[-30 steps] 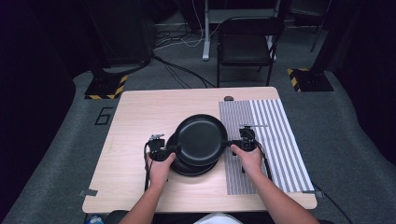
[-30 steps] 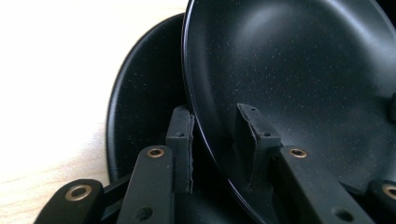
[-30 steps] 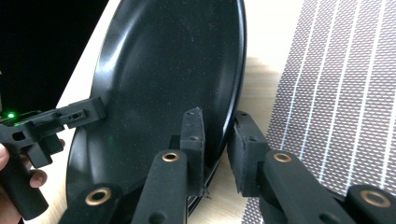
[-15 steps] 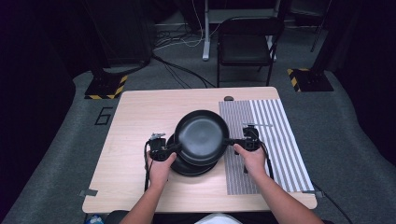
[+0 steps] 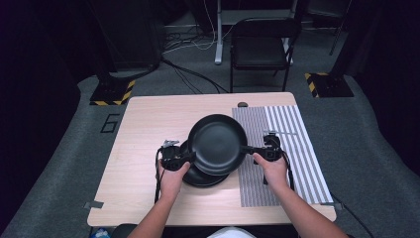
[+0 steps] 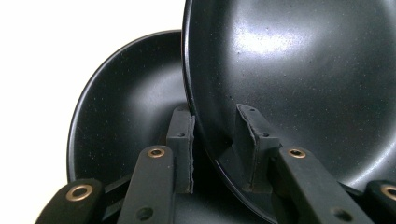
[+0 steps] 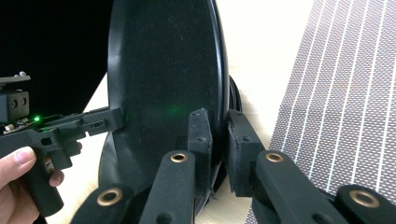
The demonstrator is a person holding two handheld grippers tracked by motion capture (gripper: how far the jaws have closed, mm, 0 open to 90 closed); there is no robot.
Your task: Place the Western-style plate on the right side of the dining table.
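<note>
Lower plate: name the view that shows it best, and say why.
Left gripper view: the lower plate shows its wide inner face behind the lifted plate. The high view shows its near rim; the right gripper view, a dark edge.

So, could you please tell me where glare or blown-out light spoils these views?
Left gripper view: the table behind the lower plate is blown out to plain white, and soft glare sits on the lifted plate. Right gripper view: a faint green glint shows on that plate. High view: table evenly lit, surroundings dark.
</note>
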